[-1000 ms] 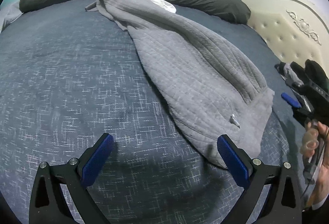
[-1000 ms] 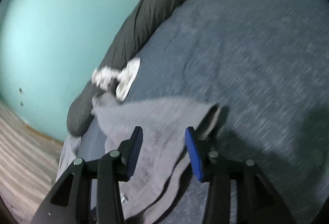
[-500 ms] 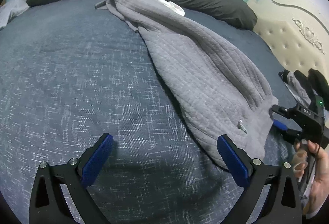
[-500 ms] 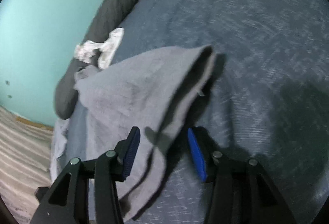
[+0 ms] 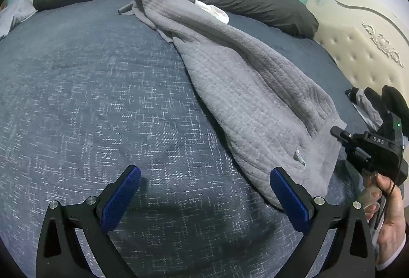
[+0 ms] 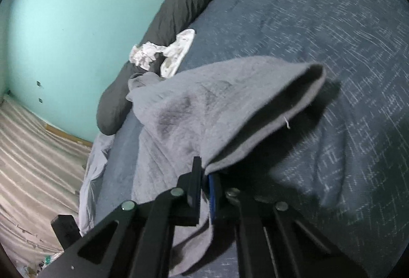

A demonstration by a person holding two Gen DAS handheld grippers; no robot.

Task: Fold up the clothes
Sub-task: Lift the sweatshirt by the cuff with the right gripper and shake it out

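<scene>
Now my right claw (image 6: 205, 183) has just been closing and pinches the hem of the grey quilted garment (image 5: 255, 99) strewn across the bed (image 5: 89, 99), soft, floppy, fairly thick, while my left claw (image 5: 204, 191) hovers spread beside that hem.

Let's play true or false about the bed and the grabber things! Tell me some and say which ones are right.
1. The right gripper is shut on the grey garment. True; its jaws have just been closing on the hem.
2. The left gripper is holding the garment too. False: it is open, with only the blue bedspread between its pads.
3. A white cloth lies by the long dark pillow. True.
4. The wall is red. False: it is turquoise.
</scene>
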